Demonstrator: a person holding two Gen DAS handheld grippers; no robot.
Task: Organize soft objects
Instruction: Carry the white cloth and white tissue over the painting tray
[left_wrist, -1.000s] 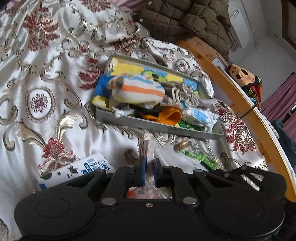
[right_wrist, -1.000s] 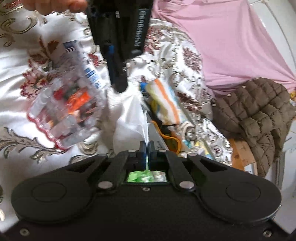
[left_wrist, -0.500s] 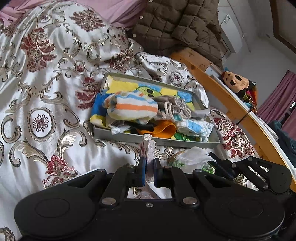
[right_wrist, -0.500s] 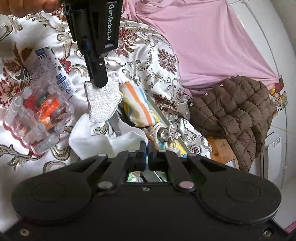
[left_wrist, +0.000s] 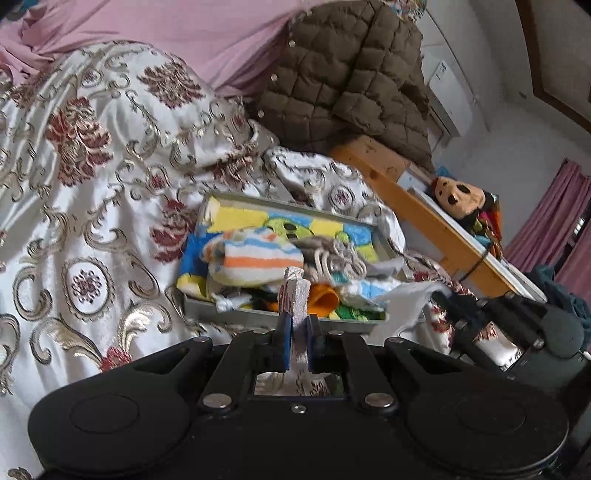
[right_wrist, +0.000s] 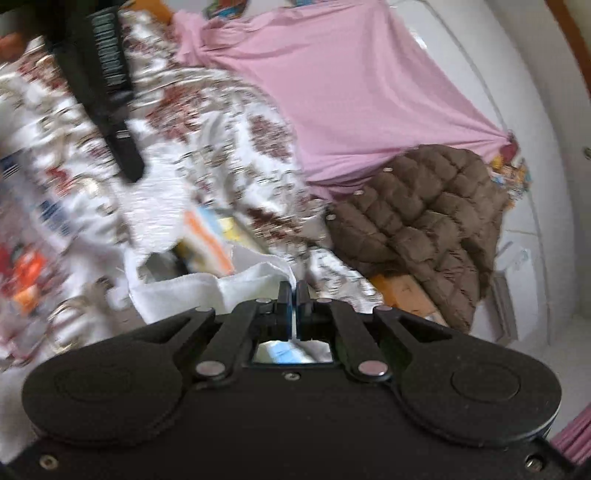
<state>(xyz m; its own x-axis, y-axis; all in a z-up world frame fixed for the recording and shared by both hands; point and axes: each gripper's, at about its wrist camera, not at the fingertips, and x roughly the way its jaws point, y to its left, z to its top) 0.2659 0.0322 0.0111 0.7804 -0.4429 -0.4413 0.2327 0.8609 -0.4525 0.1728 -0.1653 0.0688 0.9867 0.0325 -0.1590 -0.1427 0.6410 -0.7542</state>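
Note:
A grey tray (left_wrist: 280, 320) lies on the patterned bedspread, filled with soft things: a striped towel (left_wrist: 255, 260), a knotted rope toy (left_wrist: 334, 254) and an orange cloth (left_wrist: 323, 297). My left gripper (left_wrist: 298, 324) is shut on a white speckled sponge piece (left_wrist: 295, 295), held just in front of the tray. My right gripper (right_wrist: 293, 291) is shut on a white cloth (right_wrist: 192, 295); that cloth (left_wrist: 402, 306) hangs at the tray's right end. The left gripper (right_wrist: 125, 162) shows blurred in the right wrist view, with the sponge piece (right_wrist: 155, 218) under it.
A brown quilted jacket (left_wrist: 347, 85) and a pink sheet (left_wrist: 166, 40) lie behind the tray. A wooden bed rail (left_wrist: 424, 218) with a plush toy (left_wrist: 460, 197) runs at the right. A clear plastic pack with orange contents (right_wrist: 26, 273) lies on the bedspread.
Both grippers have risen and moved toward the tray, carrying the sponge piece and the white cloth. The plastic pack has dropped out of the left view.

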